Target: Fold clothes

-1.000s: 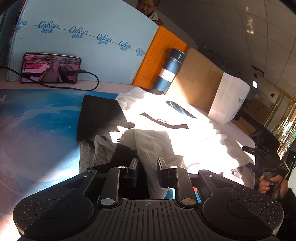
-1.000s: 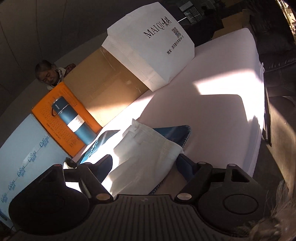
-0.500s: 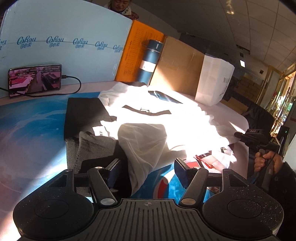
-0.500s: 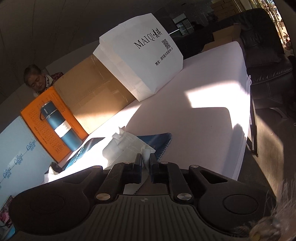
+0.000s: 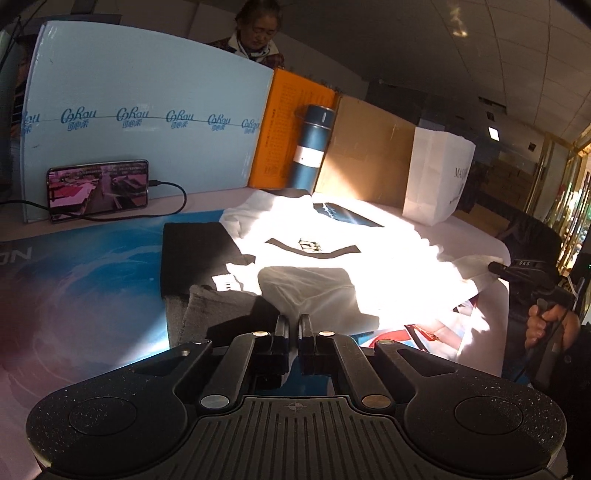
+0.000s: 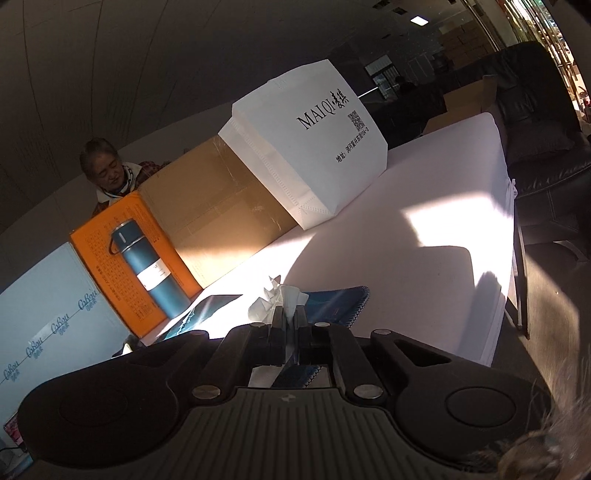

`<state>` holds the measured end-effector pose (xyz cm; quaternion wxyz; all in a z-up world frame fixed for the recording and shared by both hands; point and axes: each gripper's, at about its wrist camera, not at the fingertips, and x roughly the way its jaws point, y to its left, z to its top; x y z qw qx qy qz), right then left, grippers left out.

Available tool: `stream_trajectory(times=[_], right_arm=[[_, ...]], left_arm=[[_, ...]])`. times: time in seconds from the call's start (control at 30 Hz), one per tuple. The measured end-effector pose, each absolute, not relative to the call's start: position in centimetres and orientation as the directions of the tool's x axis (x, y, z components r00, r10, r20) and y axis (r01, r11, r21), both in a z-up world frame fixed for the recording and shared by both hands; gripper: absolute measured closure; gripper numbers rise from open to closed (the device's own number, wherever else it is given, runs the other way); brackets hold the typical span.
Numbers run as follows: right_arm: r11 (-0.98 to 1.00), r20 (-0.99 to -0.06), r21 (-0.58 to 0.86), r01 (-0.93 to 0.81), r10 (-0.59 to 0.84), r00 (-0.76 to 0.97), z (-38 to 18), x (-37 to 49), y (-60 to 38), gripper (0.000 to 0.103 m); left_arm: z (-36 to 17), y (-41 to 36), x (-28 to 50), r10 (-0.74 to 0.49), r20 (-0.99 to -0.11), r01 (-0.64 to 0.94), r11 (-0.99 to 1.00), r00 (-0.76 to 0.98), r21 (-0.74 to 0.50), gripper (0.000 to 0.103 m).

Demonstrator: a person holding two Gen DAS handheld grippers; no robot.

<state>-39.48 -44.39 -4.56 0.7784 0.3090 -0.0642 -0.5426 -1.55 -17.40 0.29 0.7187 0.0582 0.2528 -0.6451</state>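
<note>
A white T-shirt (image 5: 332, 258) with a black chest stripe lies spread on the table in bright sun, one sleeve folded in toward me. My left gripper (image 5: 291, 325) is shut with nothing between its fingers, just short of the shirt's near edge. My right gripper (image 6: 291, 314) is shut on a bunched piece of the white shirt (image 6: 275, 301) and holds it off the table. It also shows in the left wrist view (image 5: 498, 267) at the shirt's right edge.
Dark folded clothes (image 5: 199, 258) lie left of the shirt. A phone (image 5: 98, 188), blue board (image 5: 147, 110), orange box (image 5: 291, 129), flask (image 5: 312, 147), cardboard box (image 5: 365, 147) and white bag (image 5: 436, 181) line the back. A person (image 5: 258, 33) sits behind. The table's right edge (image 6: 506, 258) drops off.
My left gripper opened, let go of the folded-in sleeve, drew back and shut empty. My right gripper closed on the shirt's edge and lifted it.
</note>
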Motion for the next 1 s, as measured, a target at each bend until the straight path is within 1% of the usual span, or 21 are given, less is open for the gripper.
stream_trajectory(times=[0.13, 0.27, 0.33, 0.37, 0.4, 0.43, 0.47, 0.5, 0.53, 0.57, 0.63, 0.67, 0.7, 0.8, 0.9, 0.97, 1.0], right_arm=[[0.233, -0.243, 0.559, 0.796, -0.871, 0.426, -3.9, -41.4, -42.2, 0.099], [0.237, -0.278, 0.517, 0.823, -0.863, 0.422, -4.1, -42.6, -40.5, 0.099], [0.221, -0.304, 0.497, 0.839, -0.861, 0.407, -4.6, -43.0, -40.2, 0.099], [0.202, -0.315, 0.489, 0.849, -0.866, 0.388, -5.0, -43.2, -40.1, 0.098], [0.176, -0.324, 0.483, 0.858, -0.874, 0.362, -5.2, -43.4, -40.2, 0.098], [0.140, -0.333, 0.474, 0.869, -0.886, 0.324, -5.3, -43.6, -40.3, 0.093], [0.123, -0.334, 0.460, 0.879, -0.894, 0.300, -5.3, -43.7, -40.4, 0.083], [0.146, -0.311, 0.449, 0.882, -0.900, 0.307, -5.1, -43.5, -40.2, 0.056], [0.184, -0.277, 0.437, 0.880, -0.904, 0.327, -4.8, -43.3, -40.0, 0.044], [0.222, -0.243, 0.425, 0.878, -0.906, 0.347, -4.6, -43.1, -39.8, 0.035], [0.322, -0.180, 0.388, 0.864, -0.892, 0.414, -4.0, -42.0, -39.5, 0.028], [0.365, -0.159, 0.372, 0.853, -0.881, 0.446, -3.7, -41.4, -39.4, 0.020], [0.403, -0.143, 0.369, 0.838, -0.866, 0.480, -3.4, -40.8, -39.6, 0.015], [0.485, -0.125, 0.428, 0.762, -0.804, 0.582, -3.1, -39.5, -40.9, 0.012], [0.550, -0.116, 0.494, 0.673, -0.725, 0.678, -2.7, -37.5, -42.4, 0.004], [0.586, -0.107, 0.536, 0.608, -0.667, 0.737, -2.5, -36.1, -43.3, 0.001], [0.602, -0.100, 0.556, 0.573, -0.636, 0.765, -2.4, -35.4, -43.8, 0.000]], left_arm=[[0.3, -14.6, -2.1, -0.900, -0.432, 0.944, 0.188, 0.055, -0.272, 0.100], [-0.2, -13.2, -3.1, -0.879, -0.475, 0.950, 0.181, 0.041, -0.253, 0.100], [-0.1, -12.7, -2.9, -0.883, -0.465, 0.946, 0.201, 0.064, -0.252, 0.092], [0.1, -12.5, -2.7, -0.886, -0.457, 0.944, 0.214, 0.078, -0.253, 0.092], [0.2, -12.2, -2.6, -0.889, -0.449, 0.940, 0.227, 0.093, -0.254, 0.086], [0.3, -12.0, -2.4, -0.891, -0.440, 0.937, 0.239, 0.108, -0.255, 0.071], [0.6, -11.7, -2.2, -0.895, -0.425, 0.932, 0.259, 0.134, -0.252, 0.063], [0.9, -11.6, -2.1, -0.897, -0.411, 0.928, 0.279, 0.161, -0.246, 0.042], [1.2, -11.6, -2.1, -0.897, -0.401, 0.924, 0.296, 0.183, -0.240, 0.031], [1.5, -11.7, -2.0, -0.897, -0.392, 0.921, 0.310, 0.202, -0.235, 0.031], [2.4, -12.7, -1.6, -0.898, -0.378, 0.922, 0.321, 0.225, -0.215, 0.030], [3.0, -13.7, -1.3, -0.900, -0.372, 0.929, 0.315, 0.228, -0.194, 0.029], [3.5, -14.8, -0.9, -0.901, -0.366, 0.935, 0.309, 0.231, -0.172, 0.028], [5.3, -17.8, 0.0, -0.906, -0.349, 0.951, 0.291, 0.238, -0.107, 0.024], [7.1, -20.9, 1.0, -0.911, -0.332, 0.961, 0.273, 0.245, -0.040, 0.022], [8.3, -23.0, 1.6, -0.914, -0.320, 0.965, 0.261, 0.248, 0.004, 0.021], [8.9, -24.0, 2.0, -0.916, -0.314, 0.967, 0.254, 0.250, 0.027, 0.018]])
